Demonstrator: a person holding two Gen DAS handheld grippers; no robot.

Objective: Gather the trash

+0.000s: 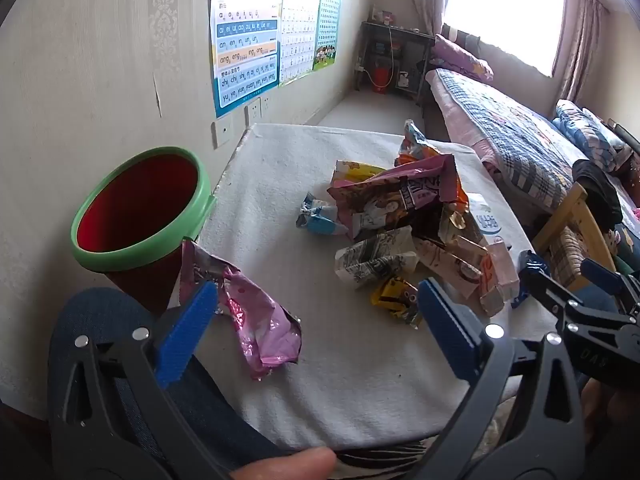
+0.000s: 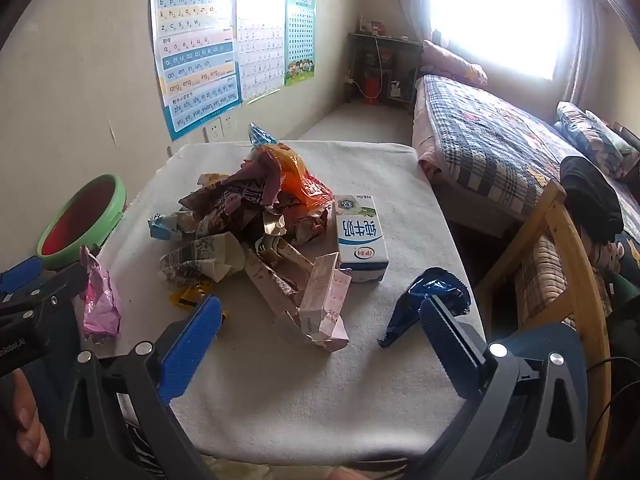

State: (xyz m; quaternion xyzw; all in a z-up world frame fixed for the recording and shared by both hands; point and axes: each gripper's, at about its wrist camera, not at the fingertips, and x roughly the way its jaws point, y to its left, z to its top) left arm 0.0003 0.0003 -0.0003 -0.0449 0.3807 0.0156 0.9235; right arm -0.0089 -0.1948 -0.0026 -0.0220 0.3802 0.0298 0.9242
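Observation:
A pile of crumpled snack wrappers lies on a white-cloth table. A red bin with a green rim stands at the table's left edge. A pink foil wrapper lies beside the bin, between my left gripper's open fingers. My left gripper is open and empty. A milk carton and a blue wrapper lie on the right. My right gripper is open and empty, its right finger next to the blue wrapper.
A bed with a plaid quilt stands to the right. A wooden chair with dark clothes stands by the table's right edge. Posters hang on the wall behind. A dark shelf stands at the far end.

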